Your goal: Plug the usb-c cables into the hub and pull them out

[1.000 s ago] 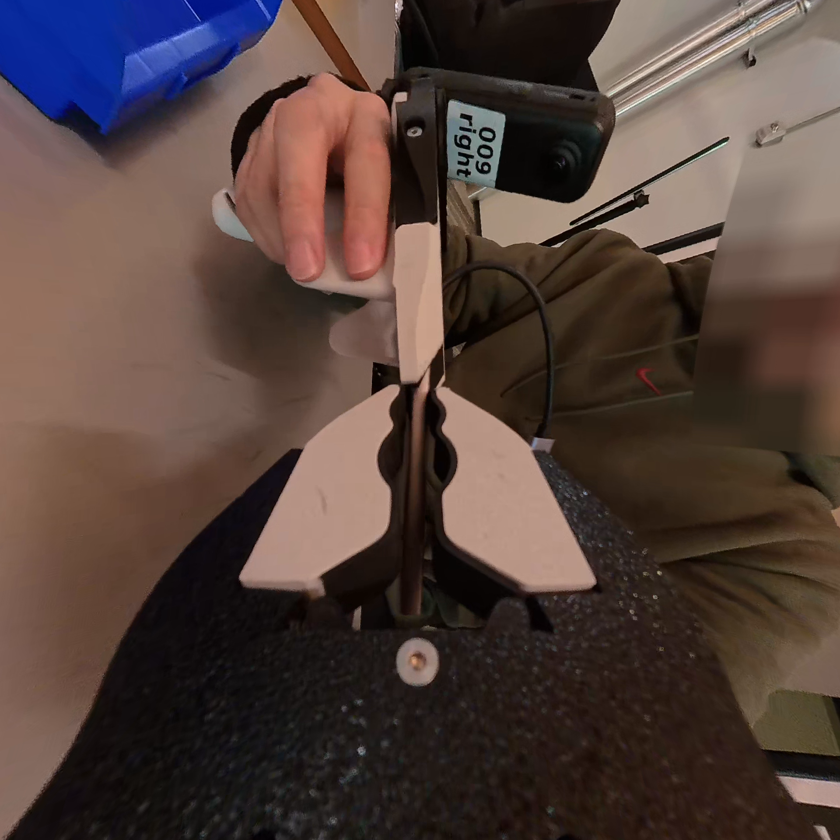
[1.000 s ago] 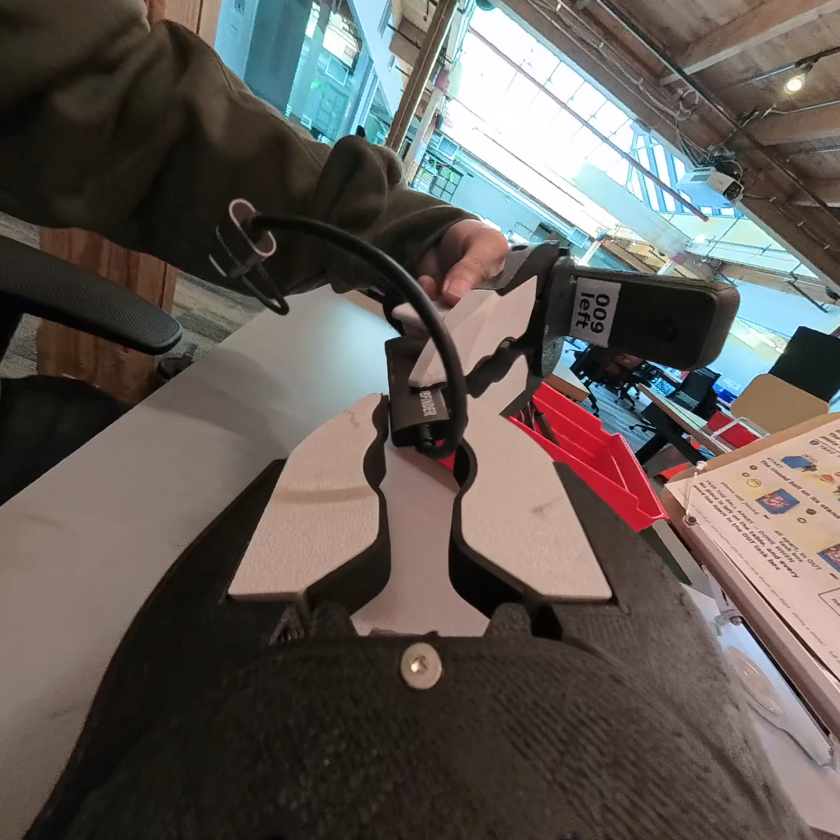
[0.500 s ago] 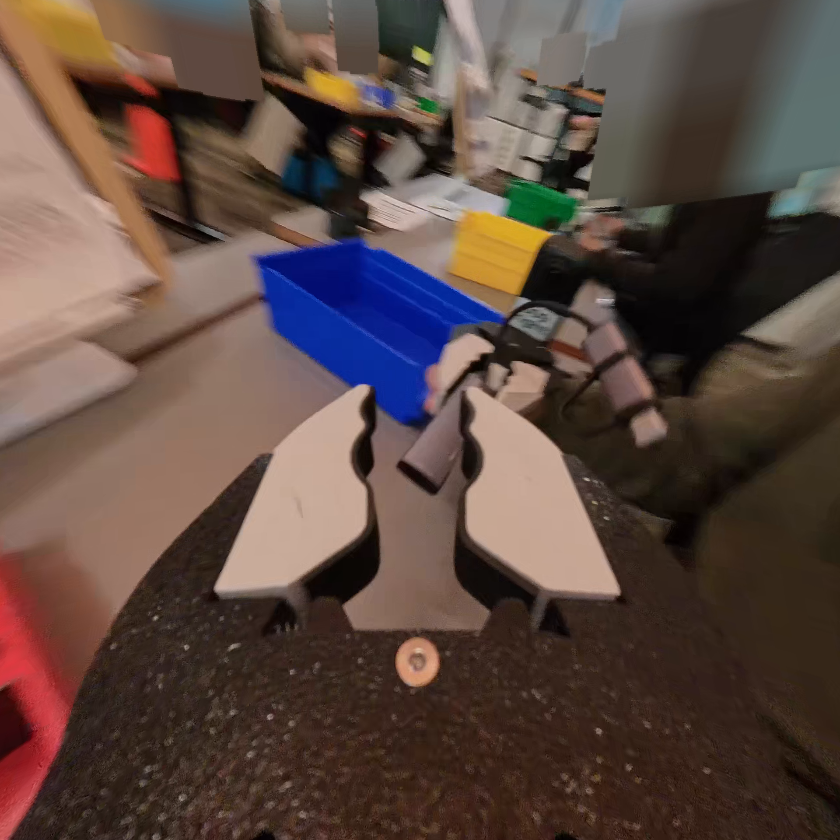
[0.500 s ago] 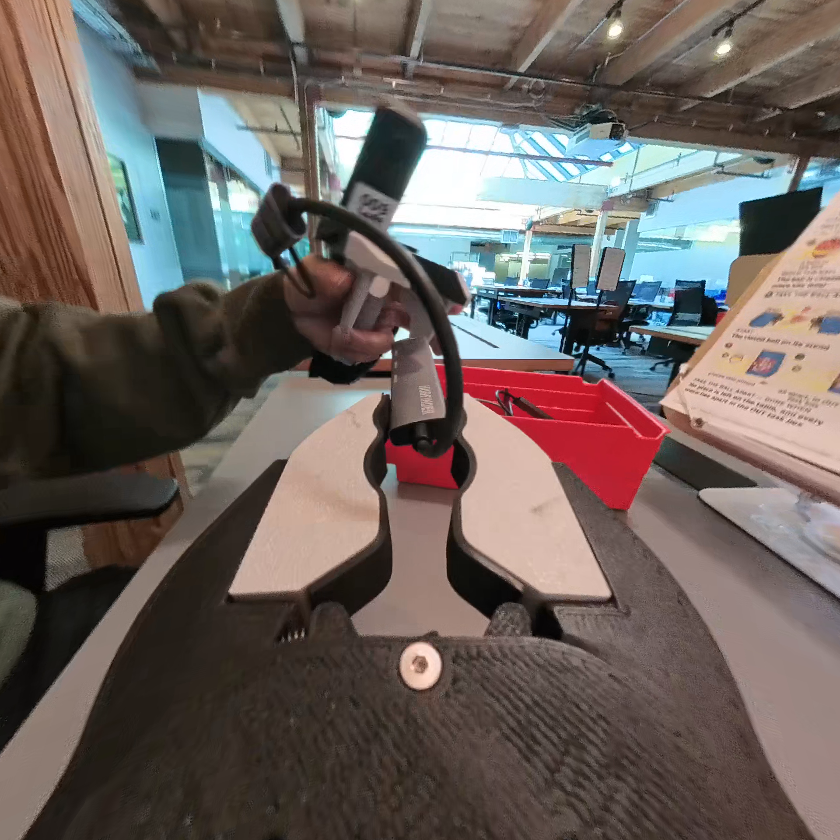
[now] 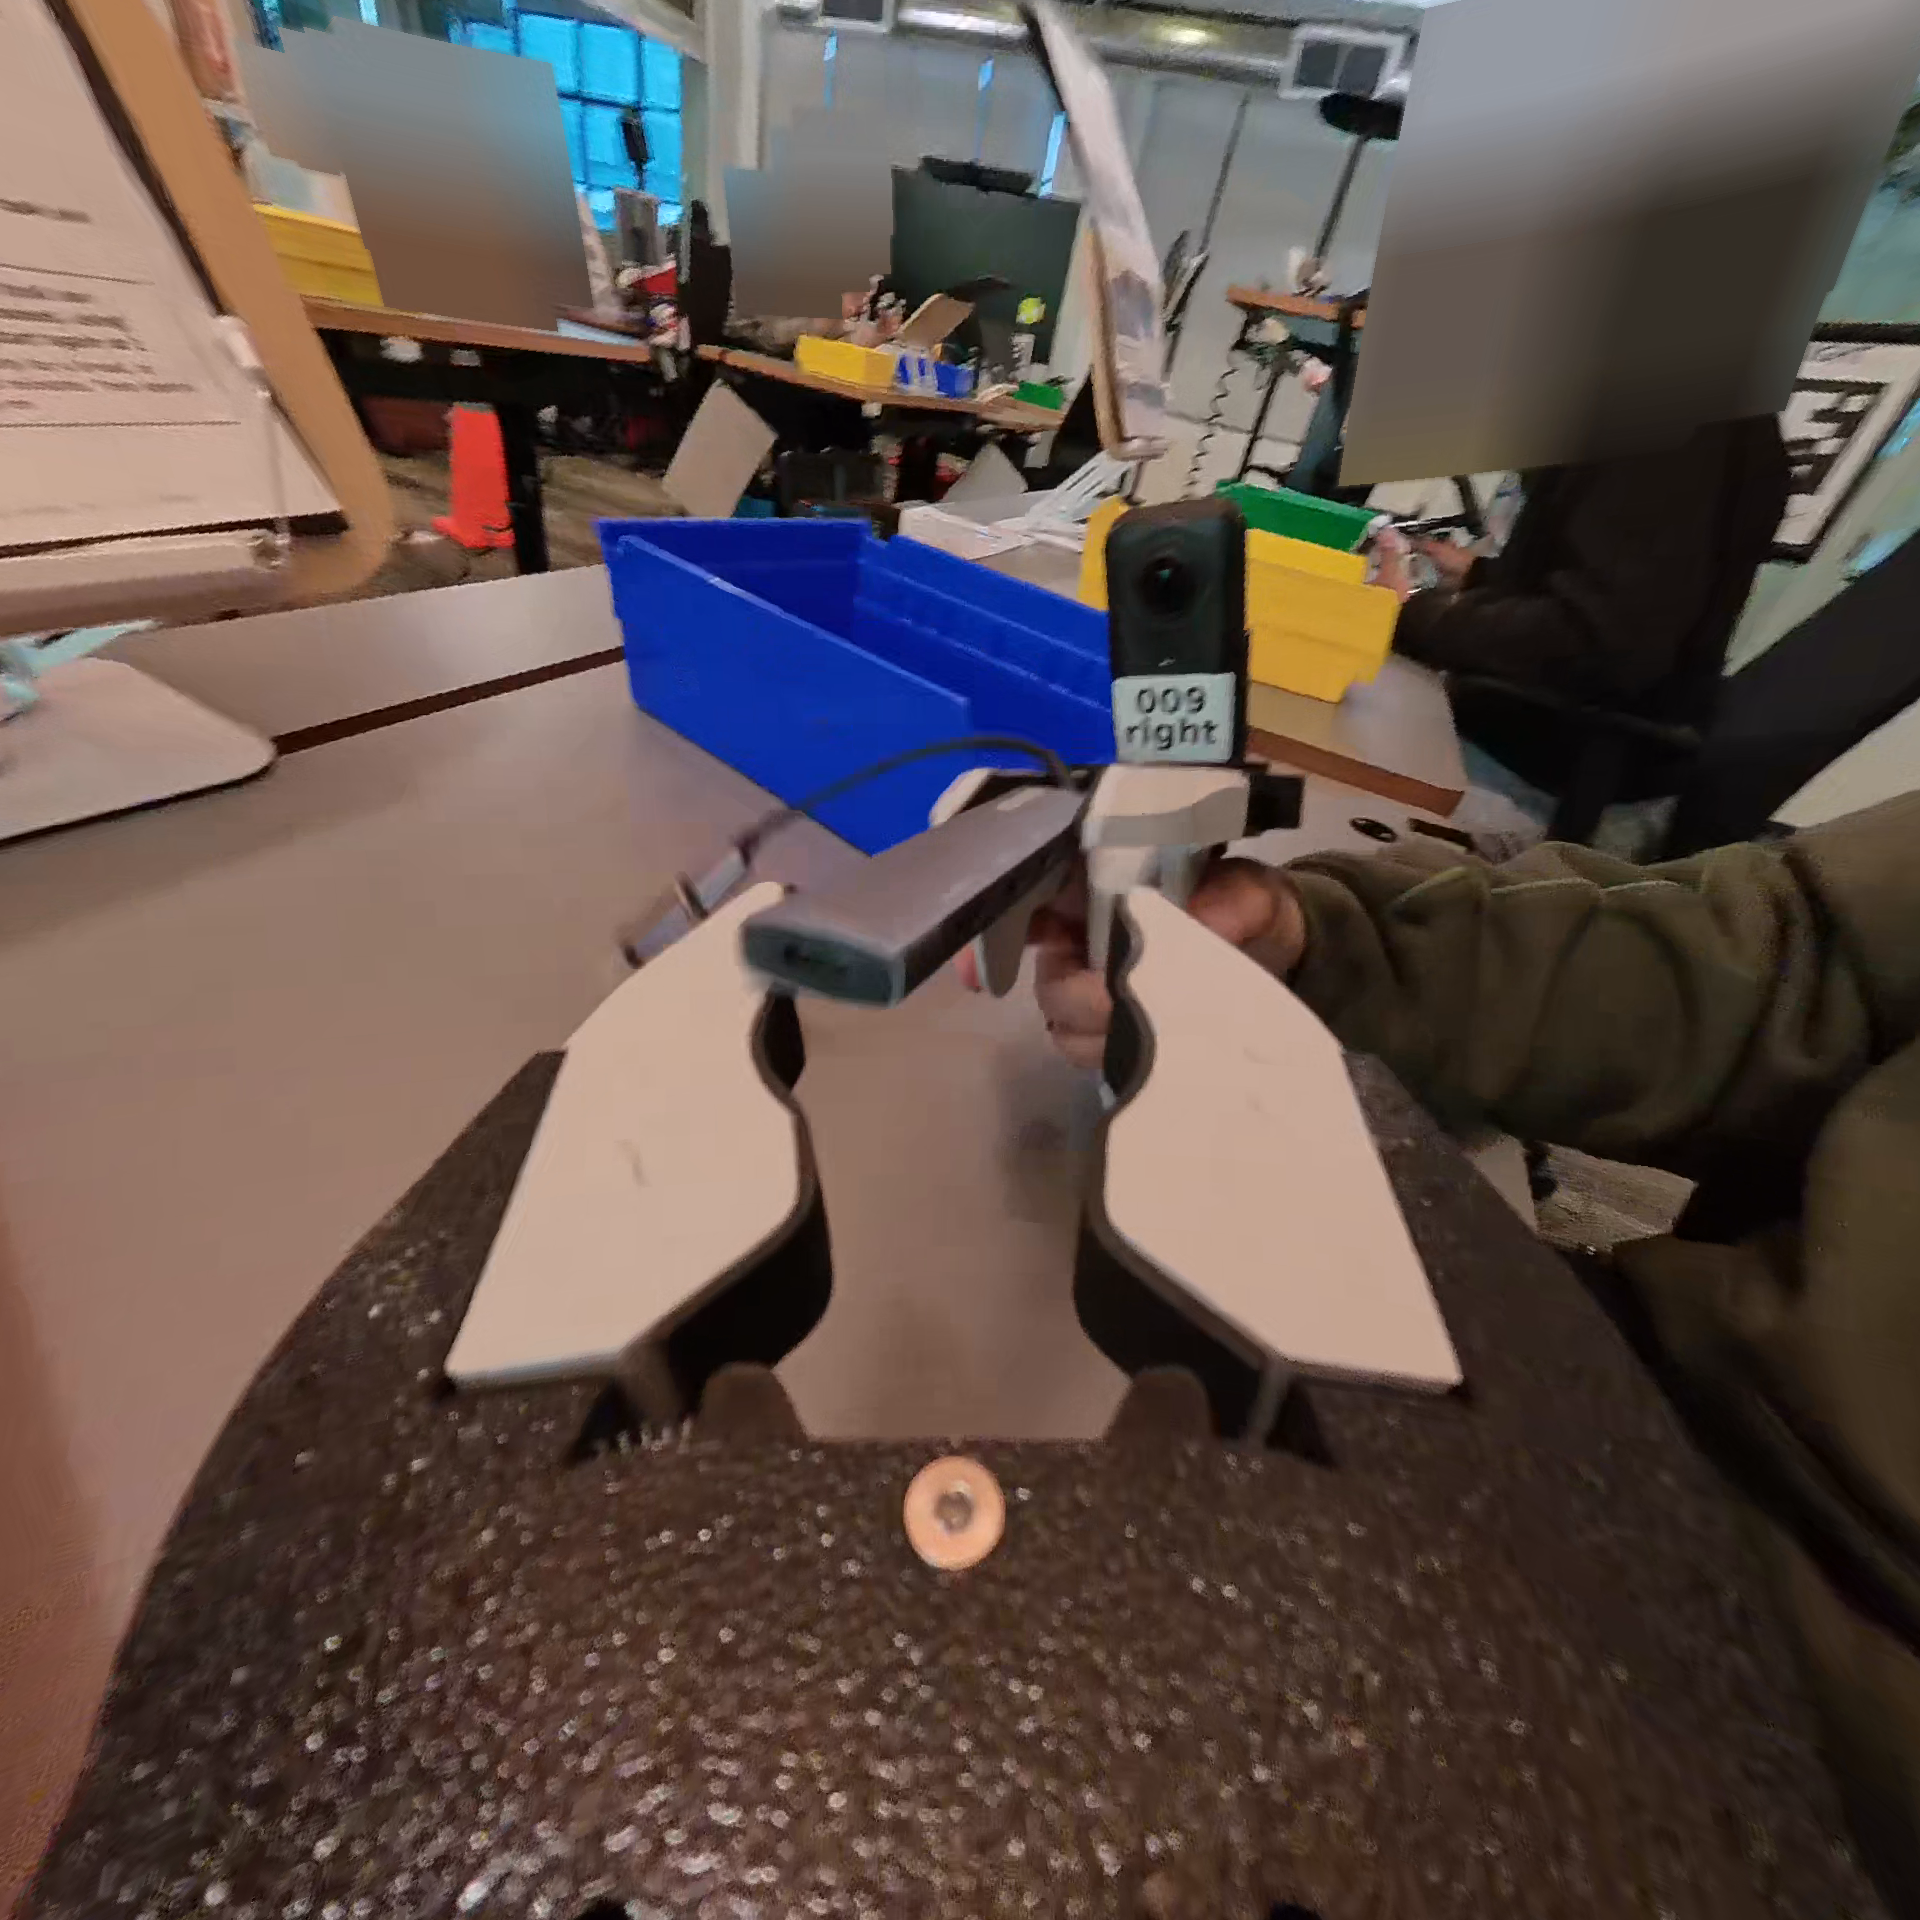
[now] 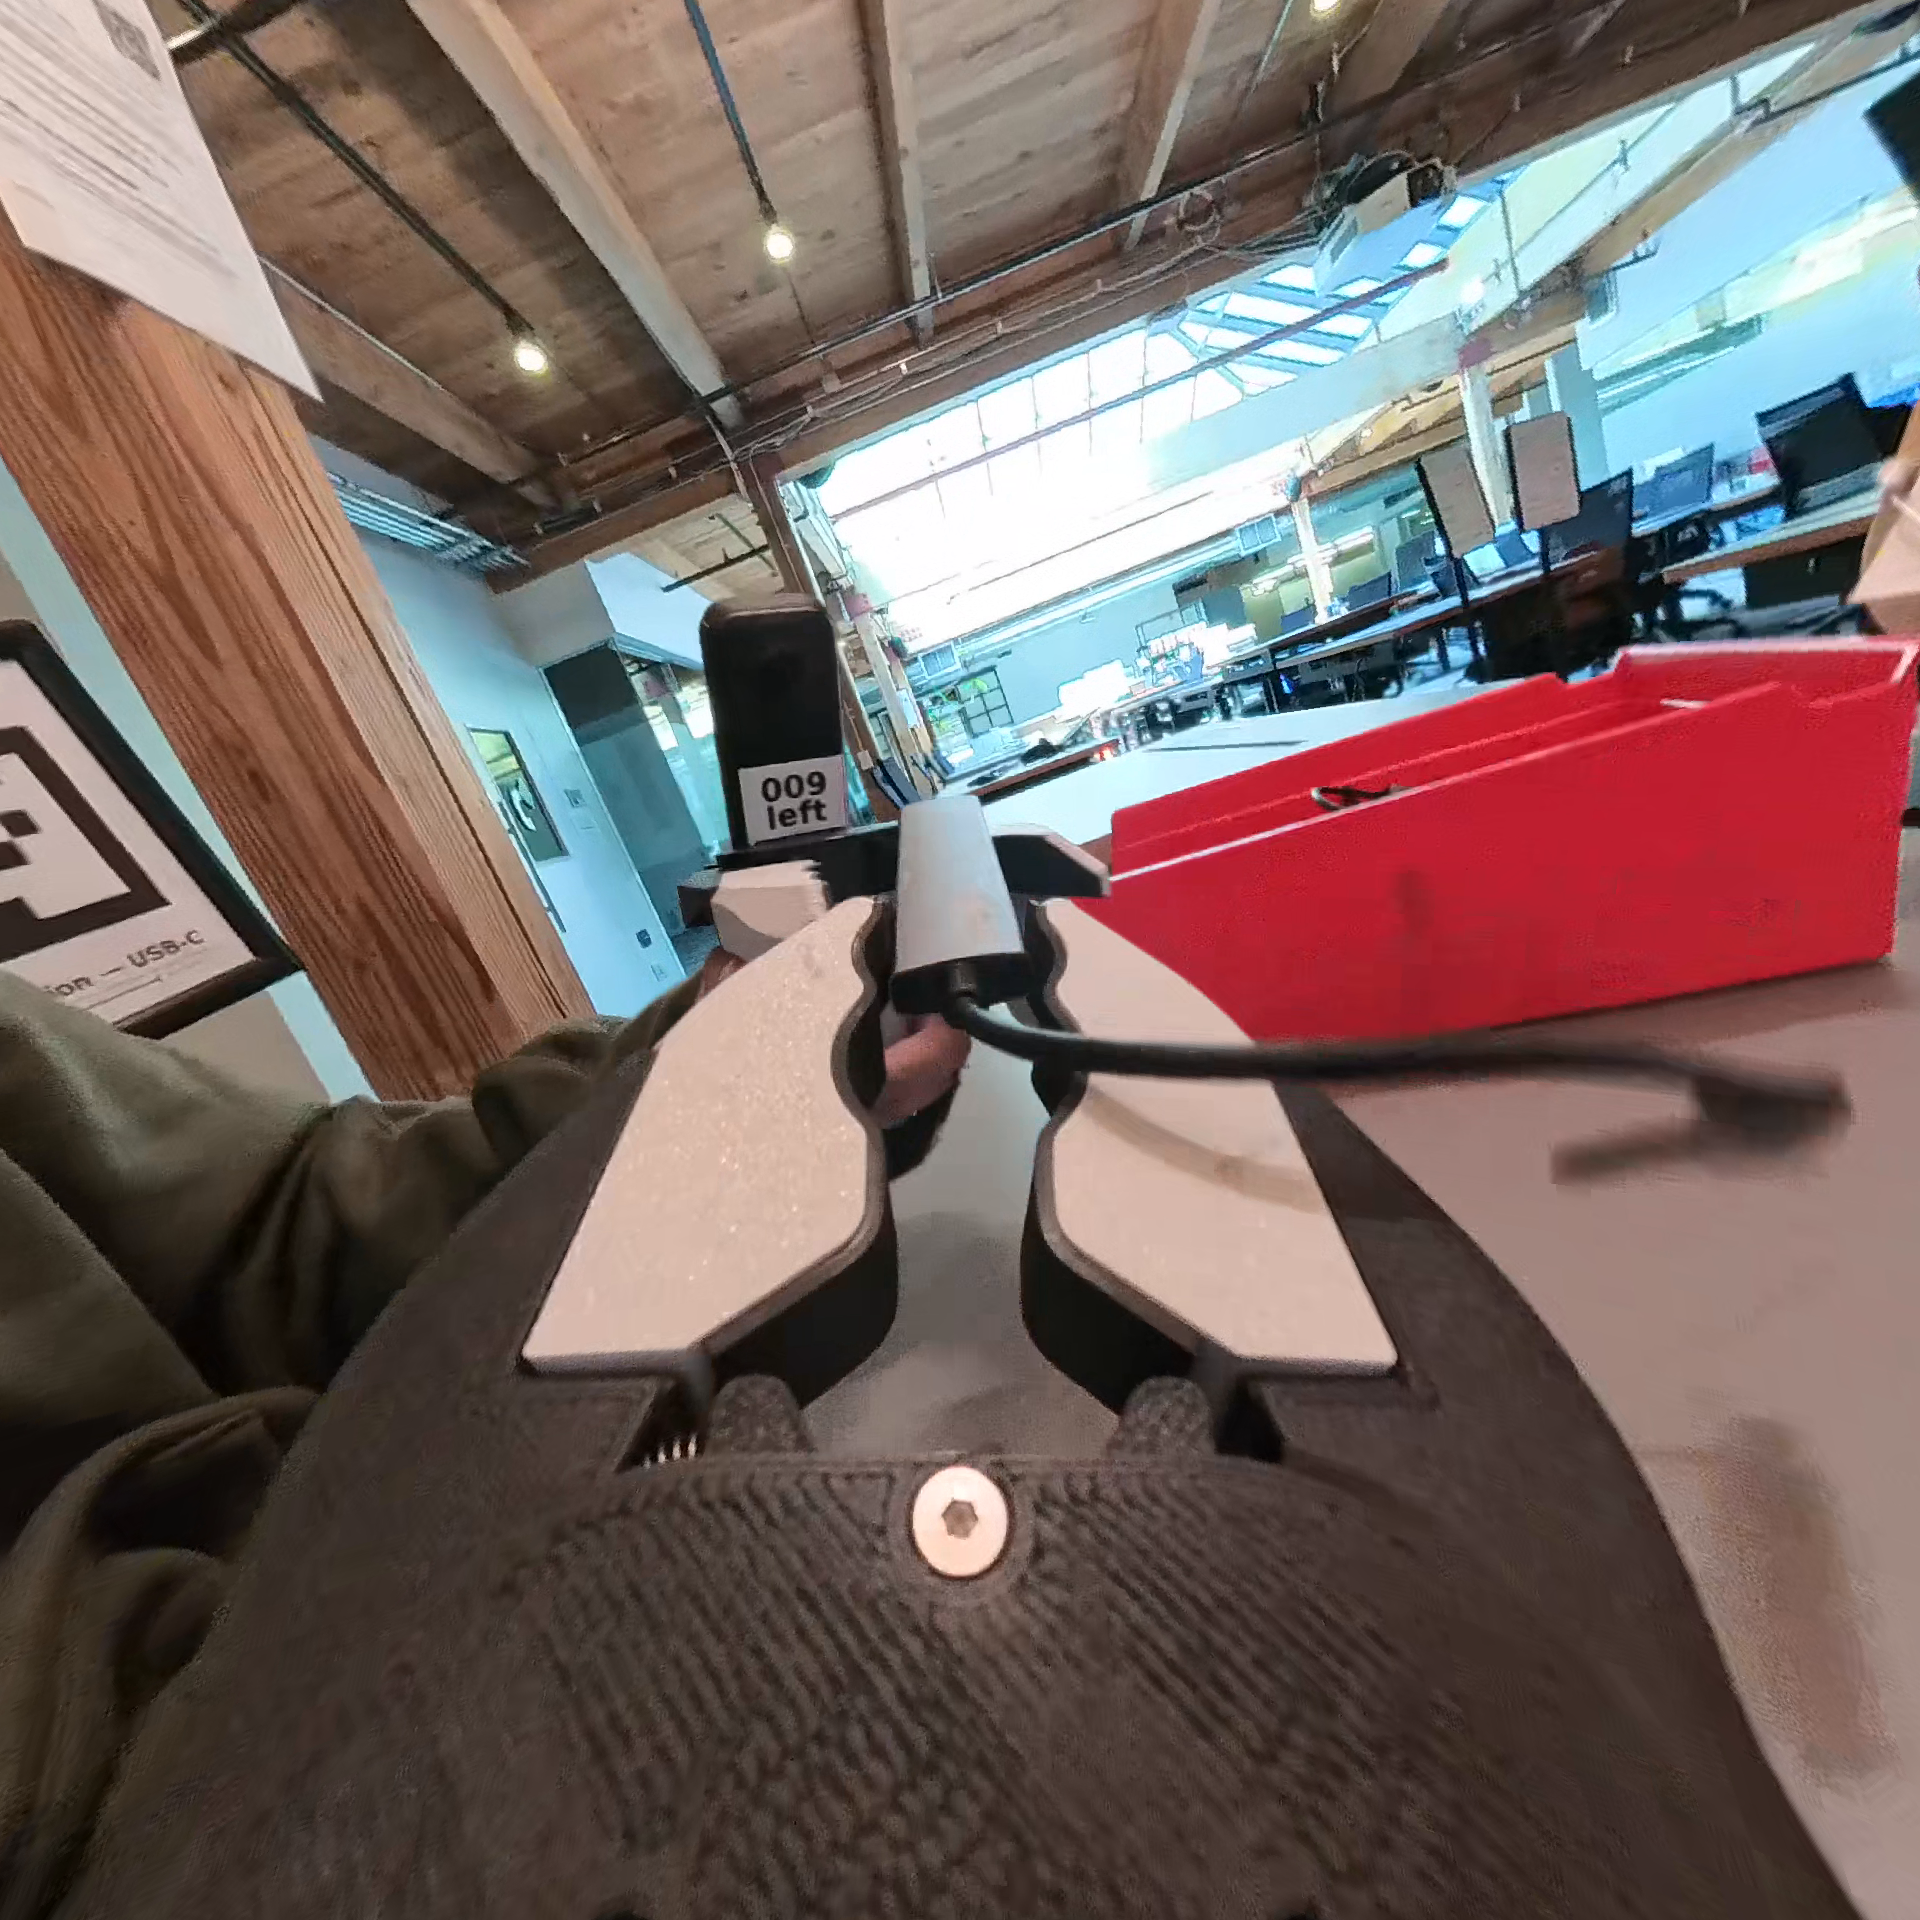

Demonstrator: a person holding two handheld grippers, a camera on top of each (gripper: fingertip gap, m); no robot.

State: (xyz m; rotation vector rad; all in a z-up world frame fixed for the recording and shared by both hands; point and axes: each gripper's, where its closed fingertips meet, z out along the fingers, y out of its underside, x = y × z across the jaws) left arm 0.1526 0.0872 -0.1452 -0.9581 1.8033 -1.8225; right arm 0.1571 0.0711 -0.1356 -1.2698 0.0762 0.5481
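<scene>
The right gripper [image 6: 961, 961] has its jaws closed on the cable end of the grey USB-C hub [image 6: 954, 904], at the centre of the right wrist view. The hub's own black cable [image 6: 1351, 1060] trails off to the right above the desk [image 6: 1610, 1299], its plug smeared by blur.

In the left wrist view the left gripper [image 5: 951, 935] has its jaws spread with nothing between them. The hub [image 5: 914, 914] juts toward them just above the tips, its end face forward.

As I judge it, no separate cable is plugged in, and none is held, so every plugging and pulling is still to do, or already over; the pictures cannot settle which.

A dark loop shows in the red bin [image 6: 1507, 862] on the right; whether it is a cable I cannot tell. The hub's side ports are too blurred to count. The blue bin [image 5: 831, 644] behind shows no contents from here.
</scene>
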